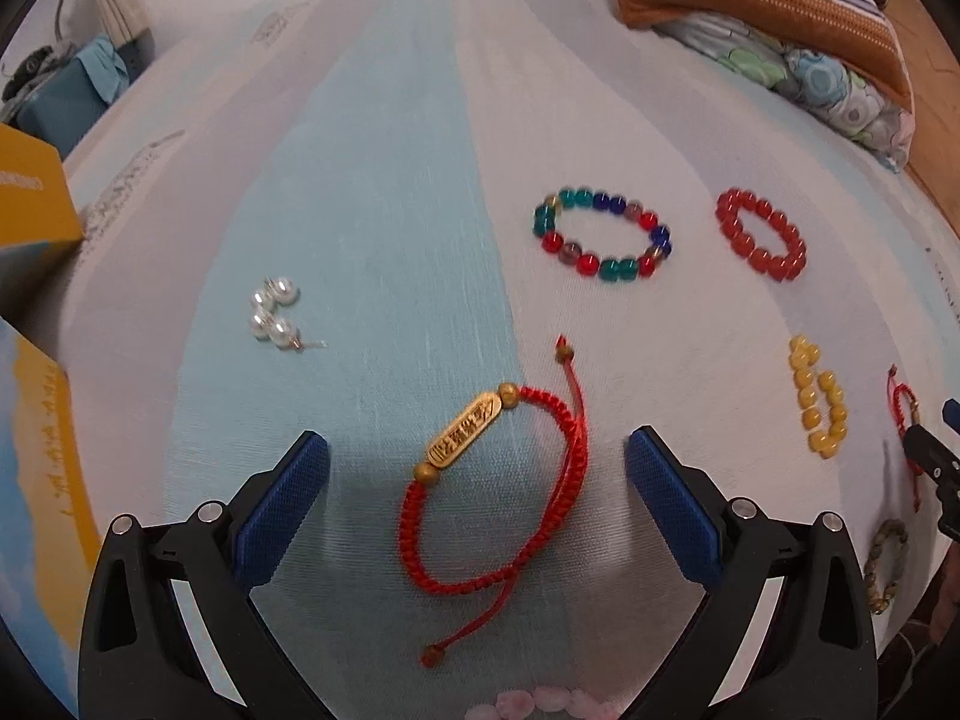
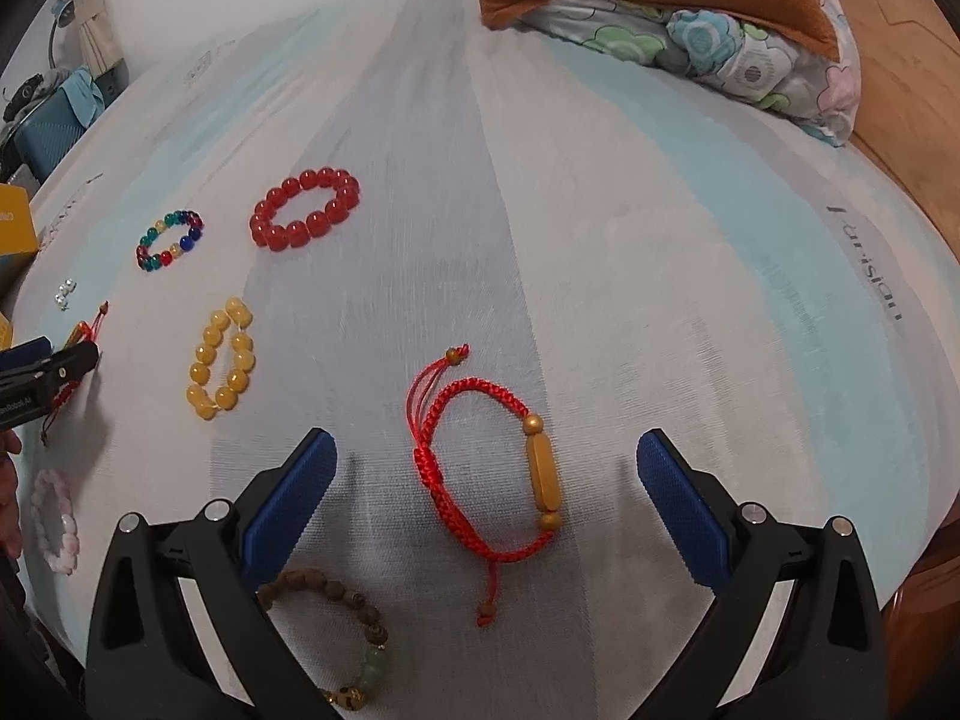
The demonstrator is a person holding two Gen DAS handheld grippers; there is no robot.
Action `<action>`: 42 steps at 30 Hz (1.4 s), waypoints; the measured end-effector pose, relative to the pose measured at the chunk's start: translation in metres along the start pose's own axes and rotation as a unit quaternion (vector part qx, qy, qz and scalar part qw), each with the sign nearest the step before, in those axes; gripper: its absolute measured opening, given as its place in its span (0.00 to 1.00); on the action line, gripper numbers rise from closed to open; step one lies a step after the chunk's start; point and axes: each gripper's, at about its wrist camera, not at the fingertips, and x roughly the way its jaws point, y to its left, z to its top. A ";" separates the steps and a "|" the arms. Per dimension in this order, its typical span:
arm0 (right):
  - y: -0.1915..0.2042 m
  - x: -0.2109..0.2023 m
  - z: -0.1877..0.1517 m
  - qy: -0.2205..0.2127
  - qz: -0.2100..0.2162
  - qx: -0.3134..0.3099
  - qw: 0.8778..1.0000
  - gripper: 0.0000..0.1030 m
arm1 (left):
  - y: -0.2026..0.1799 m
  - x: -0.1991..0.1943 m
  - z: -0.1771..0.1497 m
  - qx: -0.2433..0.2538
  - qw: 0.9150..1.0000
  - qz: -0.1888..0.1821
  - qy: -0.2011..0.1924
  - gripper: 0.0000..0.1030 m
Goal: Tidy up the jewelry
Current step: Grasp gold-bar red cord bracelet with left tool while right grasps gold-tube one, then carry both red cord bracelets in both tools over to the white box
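On the striped bed sheet, a red cord bracelet with an engraved gold plate (image 1: 498,480) lies between the fingers of my open left gripper (image 1: 477,456). A second red cord bracelet with a plain gold bar (image 2: 489,474) lies between the fingers of my open right gripper (image 2: 486,456). Further off lie a multicoloured bead bracelet (image 1: 602,233) (image 2: 170,239), a red bead bracelet (image 1: 761,233) (image 2: 305,209), a yellow bead bracelet (image 1: 817,399) (image 2: 221,357) and pearl earrings (image 1: 274,315) (image 2: 65,292). A brown bead bracelet (image 2: 342,639) and a pink one (image 2: 54,521) lie near the front edge.
Yellow and blue boxes (image 1: 30,204) stand at the left edge of the bed. A folded striped blanket and flowered quilt (image 1: 774,18) (image 2: 672,18) sit at the far right, beside a wooden frame (image 2: 900,84). A blue case (image 1: 57,102) is beyond the bed's left side.
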 end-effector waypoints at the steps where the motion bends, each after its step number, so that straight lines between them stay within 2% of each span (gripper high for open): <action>1: 0.000 0.002 0.000 0.002 0.001 0.000 1.000 0.94 | 0.000 0.001 0.000 0.001 1.000 0.001 0.000 0.94; 5: -0.003 0.011 0.001 0.012 0.006 0.007 1.000 0.93 | -0.001 0.001 -0.002 0.002 1.000 0.004 -0.005 0.91; 8: -0.006 0.018 0.001 0.030 0.020 0.017 0.999 0.88 | -0.001 0.001 -0.002 -0.001 1.000 0.001 -0.003 0.84; 11: -0.008 0.022 0.002 0.036 0.024 0.020 0.999 0.86 | -0.002 0.000 -0.002 0.000 1.000 0.001 -0.002 0.75; 13: -0.009 0.021 0.002 0.035 0.026 0.021 0.999 0.82 | -0.001 -0.003 -0.003 0.002 1.000 -0.003 -0.002 0.66; 16: -0.013 0.021 0.004 0.033 0.029 0.023 0.999 0.71 | -0.002 -0.005 -0.006 0.005 1.000 -0.006 0.000 0.56; 24: -0.016 0.018 0.004 0.027 0.035 0.026 0.999 0.28 | -0.005 -0.011 -0.011 0.016 1.000 -0.010 0.002 0.28; 28: -0.014 0.016 0.003 0.024 0.039 0.024 0.999 0.12 | -0.004 -0.013 -0.013 0.020 1.000 -0.013 0.004 0.12; 32: -0.014 0.013 0.002 0.015 0.043 0.028 0.999 0.07 | -0.003 -0.017 -0.015 0.018 1.000 -0.020 0.002 0.11; 42: -0.011 0.002 0.003 -0.006 0.048 0.030 0.998 0.06 | -0.005 -0.026 -0.012 0.016 1.000 -0.022 -0.012 0.11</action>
